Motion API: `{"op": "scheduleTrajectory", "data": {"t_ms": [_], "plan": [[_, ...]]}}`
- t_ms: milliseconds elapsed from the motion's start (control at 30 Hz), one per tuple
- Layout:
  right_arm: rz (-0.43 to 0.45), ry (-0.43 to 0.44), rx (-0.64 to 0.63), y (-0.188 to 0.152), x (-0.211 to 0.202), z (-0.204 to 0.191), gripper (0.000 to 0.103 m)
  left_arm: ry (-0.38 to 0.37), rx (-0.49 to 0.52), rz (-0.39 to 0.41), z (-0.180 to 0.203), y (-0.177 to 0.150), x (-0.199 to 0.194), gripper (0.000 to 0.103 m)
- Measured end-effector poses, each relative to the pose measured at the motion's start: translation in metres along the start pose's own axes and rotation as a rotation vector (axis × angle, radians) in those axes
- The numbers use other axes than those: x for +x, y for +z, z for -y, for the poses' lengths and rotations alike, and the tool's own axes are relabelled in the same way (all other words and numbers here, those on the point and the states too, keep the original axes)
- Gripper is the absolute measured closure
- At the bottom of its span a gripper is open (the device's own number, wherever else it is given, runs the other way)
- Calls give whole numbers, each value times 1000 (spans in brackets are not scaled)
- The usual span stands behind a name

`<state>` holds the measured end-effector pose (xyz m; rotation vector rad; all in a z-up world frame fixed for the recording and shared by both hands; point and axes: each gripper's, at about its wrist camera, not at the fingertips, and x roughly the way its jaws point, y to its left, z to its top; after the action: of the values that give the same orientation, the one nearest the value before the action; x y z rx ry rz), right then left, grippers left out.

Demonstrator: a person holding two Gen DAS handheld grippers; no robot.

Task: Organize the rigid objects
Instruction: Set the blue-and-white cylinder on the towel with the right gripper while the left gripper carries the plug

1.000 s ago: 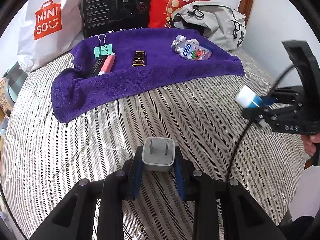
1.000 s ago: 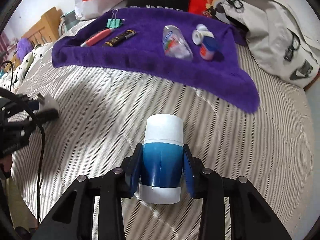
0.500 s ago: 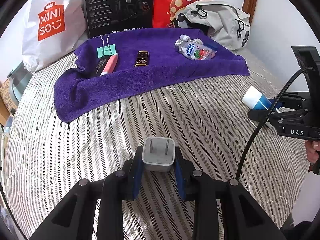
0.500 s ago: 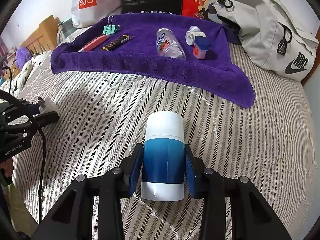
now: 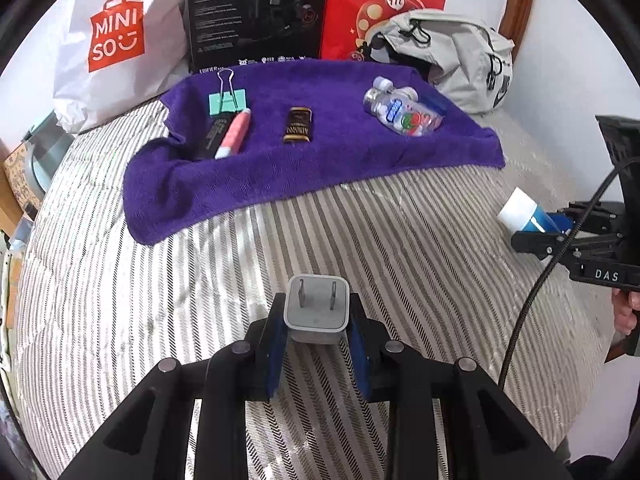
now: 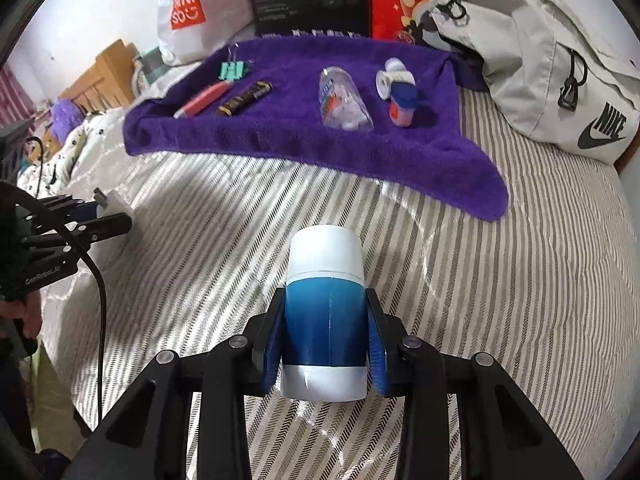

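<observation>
My left gripper is shut on a grey plug adapter, prongs facing forward, above the striped bedding. My right gripper is shut on a blue bottle with a white cap; in the left wrist view that bottle shows at the far right. A purple towel lies ahead, carrying a green binder clip, a pink pen, a small dark bar and a clear bottle. The right wrist view also shows a white spool and a small blue-capped jar on the towel.
Behind the towel stand a white Miniso bag, a black box and a red box. A grey backpack lies at the right. A black cable hangs by the right gripper. The bed's edge drops off at the right.
Both grippers have edged back and lifted slightly from the towel while keeping their grip. The items on the towel have not moved.
</observation>
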<state>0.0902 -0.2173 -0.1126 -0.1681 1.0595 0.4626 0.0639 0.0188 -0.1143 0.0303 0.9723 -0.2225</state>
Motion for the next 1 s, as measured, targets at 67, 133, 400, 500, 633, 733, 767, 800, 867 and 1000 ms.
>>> {"op": "scheduleTrajectory", "data": {"t_ms": [67, 133, 400, 500, 633, 733, 767, 800, 867, 1000], "plan": [[8, 10, -4, 2, -3, 0, 67, -3, -11, 7, -2, 4, -3, 76], [17, 19, -4, 5, -6, 1, 67, 3, -14, 15, -3, 8, -7, 76], [75, 53, -25, 31, -24, 3, 67, -7, -9, 47, -5, 32, -19, 76], [100, 60, -32, 45, -26, 5, 67, -2, 7, 52, -4, 44, -19, 76], [123, 68, -31, 66, -24, 9, 67, 1, 25, 54, -4, 56, -19, 76], [140, 75, -37, 89, -21, 10, 67, 7, 34, 54, -5, 62, -18, 76], [148, 76, -42, 98, -19, 10, 67, 8, 33, 54, -6, 63, -18, 76], [152, 76, -48, 107, -16, 10, 67, 10, 31, 53, -6, 65, -17, 76], [157, 76, -59, 124, -9, 10, 67, 8, 25, 48, -9, 65, -15, 76], [154, 86, -68, 157, 12, 14, 67, 4, 3, 38, -15, 61, -13, 76]]}}
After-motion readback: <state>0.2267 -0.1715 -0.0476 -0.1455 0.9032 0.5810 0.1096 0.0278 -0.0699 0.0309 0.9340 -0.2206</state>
